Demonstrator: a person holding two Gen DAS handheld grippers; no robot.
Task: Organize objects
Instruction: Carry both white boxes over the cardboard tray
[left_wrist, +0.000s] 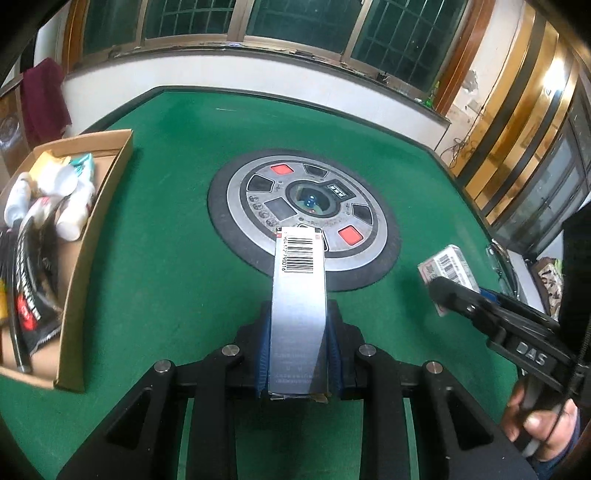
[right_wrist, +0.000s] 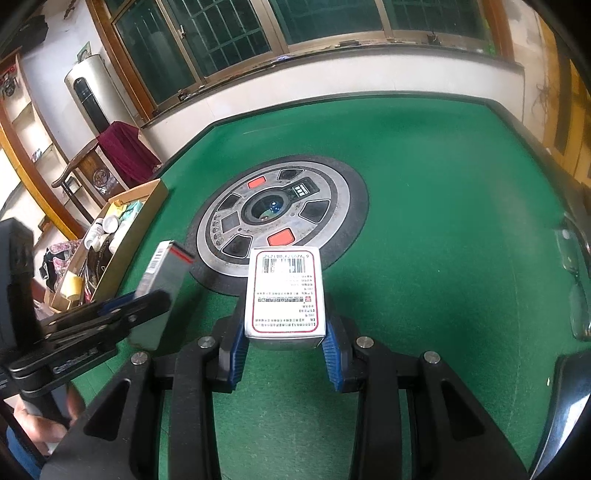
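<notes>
Two grippers and two cartons are in use over the green bench (left_wrist: 166, 206). The left wrist view alone shows the full interior of the cardboard tray (left_wrist: 92, 236) at the bench's left edge, filled with white bottles and a black packet. The right wrist view alone shows the white cylindrical appliance (right_wrist: 90, 92) by the window.

Left gripper (left_wrist: 298, 354): blue fingers (left_wrist: 263, 354) narrowly set, pinching the tall grey box (left_wrist: 299, 295) by its sides.

Right gripper (right_wrist: 284, 343): fingers (right_wrist: 332, 350) pinching the white barcode box (right_wrist: 286, 291), raised above the bench near the round centre console (right_wrist: 280, 218).
</notes>
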